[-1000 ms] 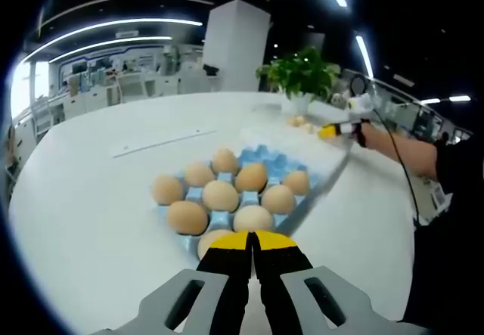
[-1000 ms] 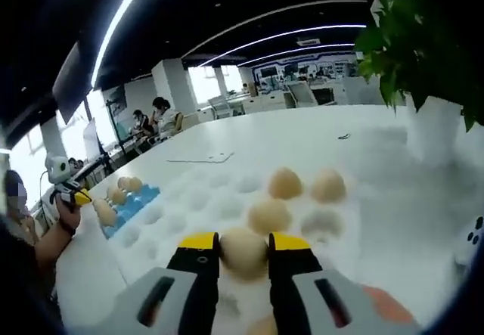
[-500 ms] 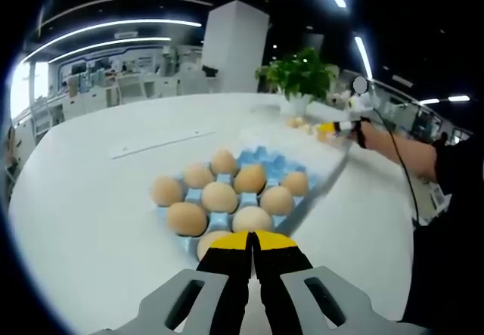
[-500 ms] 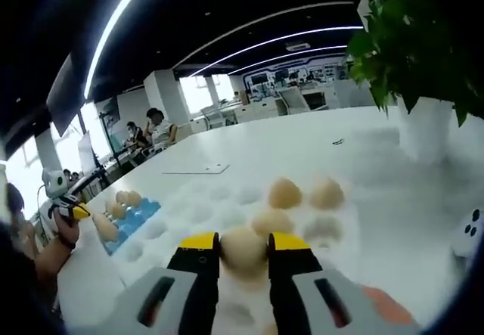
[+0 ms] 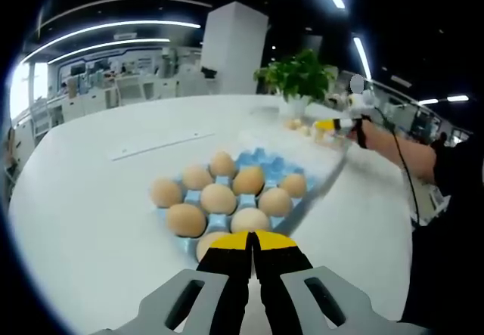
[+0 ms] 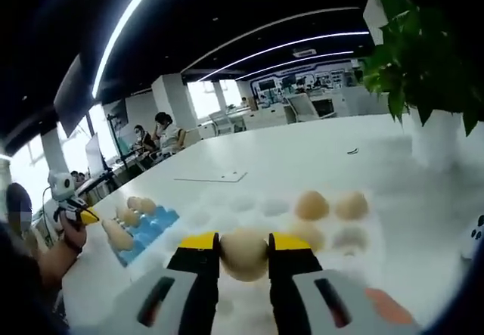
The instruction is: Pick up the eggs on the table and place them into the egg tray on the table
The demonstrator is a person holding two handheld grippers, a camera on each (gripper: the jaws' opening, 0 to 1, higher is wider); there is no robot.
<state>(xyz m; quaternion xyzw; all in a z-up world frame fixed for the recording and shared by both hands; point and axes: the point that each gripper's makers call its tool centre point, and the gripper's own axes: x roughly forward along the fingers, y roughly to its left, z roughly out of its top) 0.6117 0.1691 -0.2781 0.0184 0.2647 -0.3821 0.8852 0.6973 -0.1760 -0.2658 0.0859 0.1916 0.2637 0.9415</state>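
Blue egg tray on the white table already holds about ten eggs, while some cells at its far side look free, and three eggs wait in a white tray, so the task seems more than half done. The right gripper clamps one egg between its jaws, above the white tray. The left gripper is closed on nothing, near the blue tray.

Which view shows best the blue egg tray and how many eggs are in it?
The left gripper view: the blue egg tray lies close, with about ten eggs countable. In the right gripper view the tray is small, far left, seen edge-on, with few eggs distinguishable.
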